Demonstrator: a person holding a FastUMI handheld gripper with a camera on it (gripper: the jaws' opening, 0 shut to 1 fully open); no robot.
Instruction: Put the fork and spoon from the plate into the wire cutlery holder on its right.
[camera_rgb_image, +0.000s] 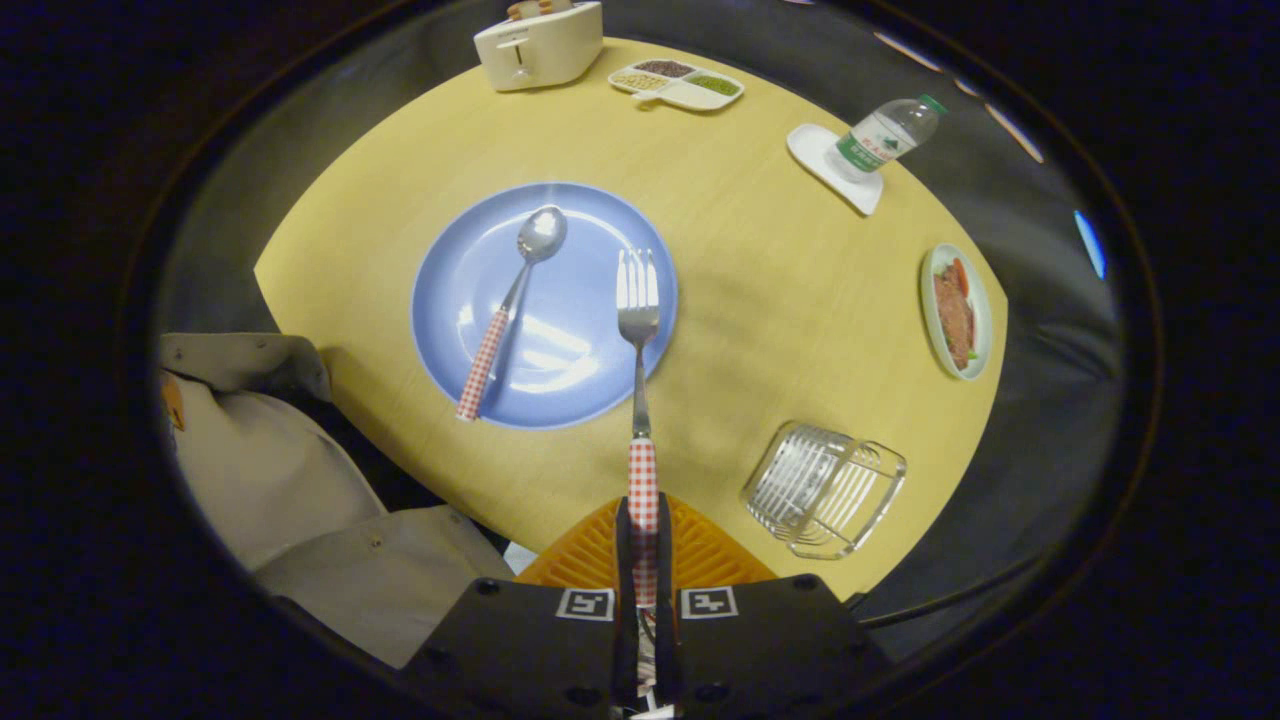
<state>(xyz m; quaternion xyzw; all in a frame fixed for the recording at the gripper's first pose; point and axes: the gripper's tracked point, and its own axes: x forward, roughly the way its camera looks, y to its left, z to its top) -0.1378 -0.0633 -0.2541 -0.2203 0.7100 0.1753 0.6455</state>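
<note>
My gripper is shut on the red-checked handle of the fork. The fork sticks straight out ahead of the fingers, lifted high above the table, with its tines over the right rim of the blue plate. A spoon with the same checked handle lies on the plate, bowl pointing away and handle end over the near left rim. The wire cutlery holder stands on the yellow table, to the right of the plate and right of my fingers.
A white toaster and a divided snack tray sit at the table's far edge. A water bottle stands on a white coaster at far right, and a small food dish lies beyond the holder. A person's beige sleeve is at near left.
</note>
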